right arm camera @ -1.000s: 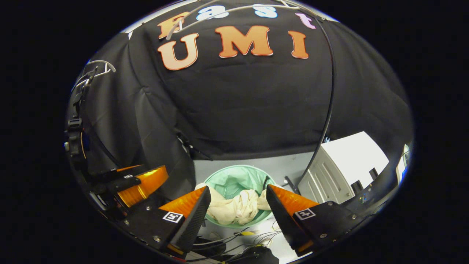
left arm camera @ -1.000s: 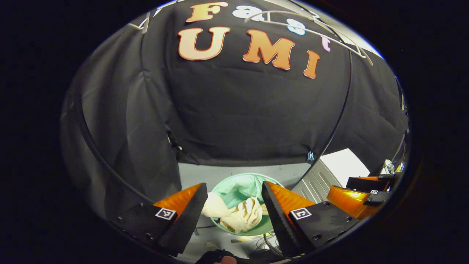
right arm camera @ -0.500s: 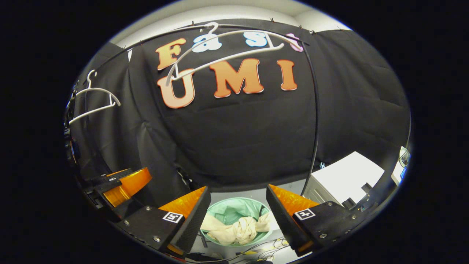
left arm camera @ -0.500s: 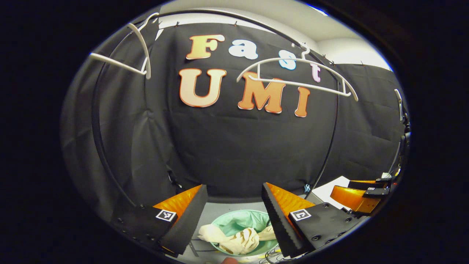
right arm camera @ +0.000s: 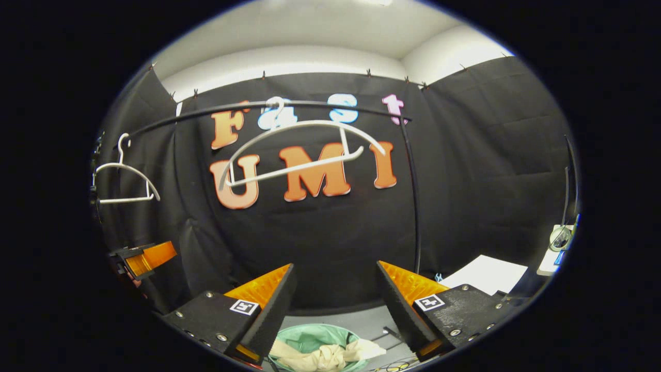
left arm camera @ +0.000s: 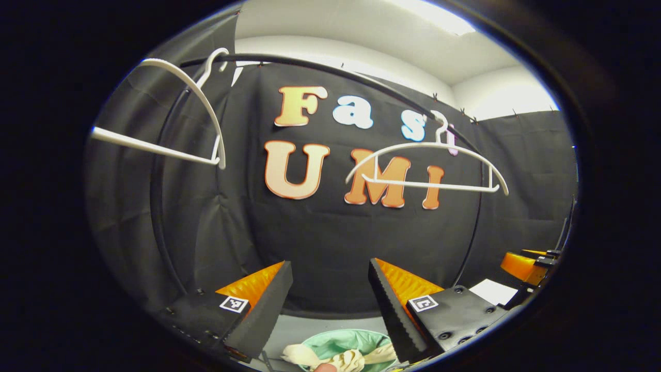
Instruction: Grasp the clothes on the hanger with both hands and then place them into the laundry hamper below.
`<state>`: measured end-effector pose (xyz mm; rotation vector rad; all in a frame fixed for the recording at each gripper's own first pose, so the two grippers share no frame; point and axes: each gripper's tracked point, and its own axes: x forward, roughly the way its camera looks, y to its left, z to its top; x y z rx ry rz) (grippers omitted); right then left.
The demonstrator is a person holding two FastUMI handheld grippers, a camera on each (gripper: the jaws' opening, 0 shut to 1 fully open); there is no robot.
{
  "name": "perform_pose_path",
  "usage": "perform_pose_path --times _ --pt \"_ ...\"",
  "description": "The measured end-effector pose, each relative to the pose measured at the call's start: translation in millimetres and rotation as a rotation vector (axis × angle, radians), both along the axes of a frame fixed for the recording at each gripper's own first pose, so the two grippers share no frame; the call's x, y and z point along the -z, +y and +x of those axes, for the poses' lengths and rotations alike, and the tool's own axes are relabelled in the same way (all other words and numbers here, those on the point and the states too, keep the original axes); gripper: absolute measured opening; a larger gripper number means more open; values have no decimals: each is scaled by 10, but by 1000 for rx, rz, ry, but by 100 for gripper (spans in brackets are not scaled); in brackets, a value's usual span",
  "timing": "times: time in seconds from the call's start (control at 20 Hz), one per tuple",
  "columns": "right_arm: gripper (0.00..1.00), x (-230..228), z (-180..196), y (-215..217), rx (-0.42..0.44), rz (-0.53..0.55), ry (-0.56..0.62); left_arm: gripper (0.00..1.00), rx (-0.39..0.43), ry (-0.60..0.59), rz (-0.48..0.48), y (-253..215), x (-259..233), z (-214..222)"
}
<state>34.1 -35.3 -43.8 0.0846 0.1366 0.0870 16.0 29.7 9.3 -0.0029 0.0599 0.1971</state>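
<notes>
The cream clothes (right arm camera: 323, 356) lie already in the green laundry hamper (right arm camera: 304, 338) on the floor, with one corner hanging over its rim. Both white hangers (left arm camera: 426, 168) on the black rail (right arm camera: 258, 111) are bare. The left hand-held gripper (left arm camera: 330, 297) is released, its jaws wide apart and holding nothing; the right hand-held gripper (right arm camera: 335, 302) is the same. The task seems finished, I judge. To close this step well, keep both jaws apart, lift straight up away from the hamper, and pass in front of the hangers without touching them.
</notes>
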Motion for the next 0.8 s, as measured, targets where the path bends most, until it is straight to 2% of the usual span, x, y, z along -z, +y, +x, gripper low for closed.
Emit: perform_pose_path --times 0.2,0.25,0.35,0.4,0.5,0.55,0.6,0.65,0.75,0.8 --pt "94 -399 15 -204 40 0 -101 94 -34 -87 8 96 -258 -39" --pt "94 -461 32 -226 47 2 -122 97 -33 -108 10 97 -337 -52" --pt "88 -582 37 -301 62 9 -161 94 -35 -149 25 136 -463 -82" --pt "94 -633 37 -313 62 14 -180 93 -40 -172 35 151 -535 -86" --pt "94 -677 55 -317 63 9 -197 96 -40 -197 53 139 -608 -90" --pt "100 -736 40 -324 64 5 -201 96 -36 -203 55 123 -630 -96" --pt "100 -753 60 -310 63 5 -206 96 -28 -206 49 109 -656 -91" --pt "94 -766 74 -305 62 8 -210 94 -18 -206 42 98 -659 -75" --pt "94 -791 81 -301 60 12 -219 94 -11 -211 34 94 -662 -32" --pt "94 -796 77 -294 60 8 -221 100 -10 -211 29 90 -651 -18"
